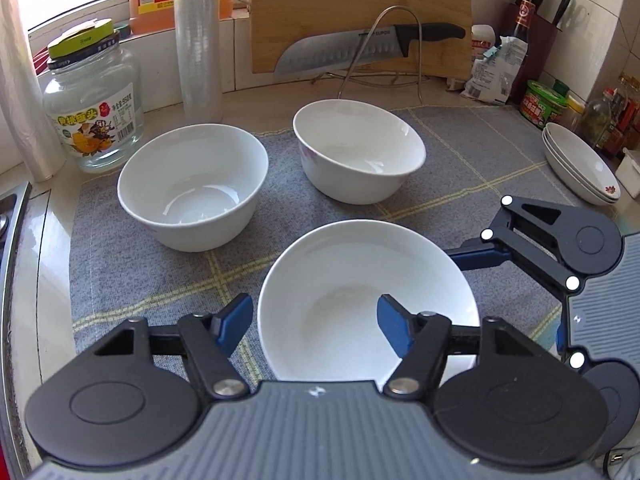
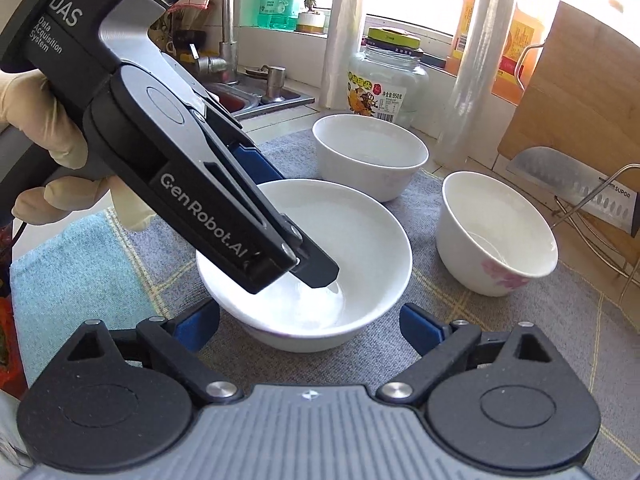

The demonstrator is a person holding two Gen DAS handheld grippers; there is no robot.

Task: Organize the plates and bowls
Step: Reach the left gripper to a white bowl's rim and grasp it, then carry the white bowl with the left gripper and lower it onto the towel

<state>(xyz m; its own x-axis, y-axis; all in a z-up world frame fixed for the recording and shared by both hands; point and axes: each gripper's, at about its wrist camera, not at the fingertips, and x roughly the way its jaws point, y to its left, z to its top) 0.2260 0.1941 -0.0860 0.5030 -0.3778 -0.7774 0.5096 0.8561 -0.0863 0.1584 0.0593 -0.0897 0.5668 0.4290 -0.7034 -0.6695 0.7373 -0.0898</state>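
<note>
Three white bowls stand on a grey checked mat (image 1: 120,216). The near bowl (image 1: 344,280) (image 2: 360,240) sits right in front of both grippers. My left gripper (image 1: 316,320) is open and straddles its left rim, one blue finger (image 1: 394,326) inside the bowl and one (image 1: 236,318) outside; it shows in the right wrist view (image 2: 288,224) too. My right gripper (image 2: 310,326) is open, its fingers level with the bowl's near side, one to each side of it. Two more bowls stand behind, one at the left (image 1: 192,188) (image 2: 370,156) and one at the right (image 1: 358,150) (image 2: 496,232).
Stacked white plates (image 1: 580,164) lie at the right edge. A glass jar (image 1: 94,100), plastic wrap rolls (image 1: 198,40), a cutting board (image 1: 360,8) with a knife (image 1: 360,48) on a wire rack, and bottles line the back. A sink (image 2: 248,100) is to the left.
</note>
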